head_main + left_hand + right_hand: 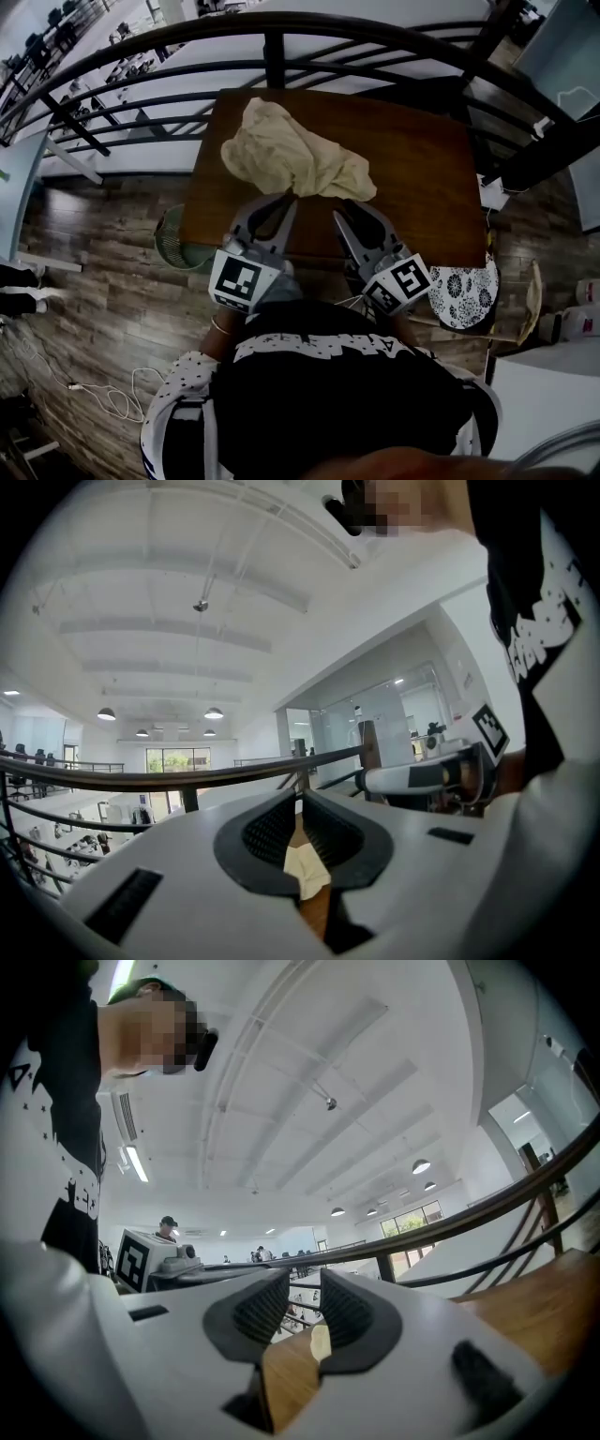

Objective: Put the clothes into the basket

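A crumpled cream cloth (pixel 291 150) lies on the far left part of the wooden table (pixel 422 178). A green basket (pixel 173 239) stands on the floor at the table's left edge, partly hidden by the table. My left gripper (pixel 287 199) is level at the near side of the cloth, shut and empty; the cloth (pixel 306 869) shows just beyond its jaws. My right gripper (pixel 343 208) sits beside it, jaws a little apart with nothing between them. A sliver of cloth (pixel 321 1342) is visible past the right gripper (pixel 305 1302).
A black metal railing (pixel 272 47) curves around the table's far side, with a lower floor beyond. A round patterned seat (pixel 464 295) stands at the near right corner. A white cable (pixel 103 398) lies on the wooden floor at left.
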Tool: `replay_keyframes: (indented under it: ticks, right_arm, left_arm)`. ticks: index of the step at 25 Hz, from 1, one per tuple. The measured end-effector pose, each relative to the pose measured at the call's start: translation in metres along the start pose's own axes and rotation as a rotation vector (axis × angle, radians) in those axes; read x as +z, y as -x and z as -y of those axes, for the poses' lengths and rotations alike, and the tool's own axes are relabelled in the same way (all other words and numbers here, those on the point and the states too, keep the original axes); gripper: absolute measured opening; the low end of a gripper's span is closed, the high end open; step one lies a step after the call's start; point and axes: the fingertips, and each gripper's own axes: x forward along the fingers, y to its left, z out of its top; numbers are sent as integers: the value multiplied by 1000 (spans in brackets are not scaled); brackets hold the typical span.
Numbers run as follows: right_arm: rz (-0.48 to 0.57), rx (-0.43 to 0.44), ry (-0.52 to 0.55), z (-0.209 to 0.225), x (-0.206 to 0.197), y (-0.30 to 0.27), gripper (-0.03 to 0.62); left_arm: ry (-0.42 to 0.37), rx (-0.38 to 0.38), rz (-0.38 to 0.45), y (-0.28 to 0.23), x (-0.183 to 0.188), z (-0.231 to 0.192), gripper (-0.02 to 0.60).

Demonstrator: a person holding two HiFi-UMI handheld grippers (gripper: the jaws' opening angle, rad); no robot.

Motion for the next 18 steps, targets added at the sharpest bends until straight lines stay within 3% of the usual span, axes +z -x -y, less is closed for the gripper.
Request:
replay_keyframes:
  ticks: [10, 18]
  right_arm:
    - [-30, -9, 11, 20, -9, -47, 109]
    - [-44, 19, 43, 27, -10, -80, 123]
  left_arm:
    - [7, 0, -7, -21, -9, -43, 15]
    - [22, 44, 10, -30, -13, -82, 15]
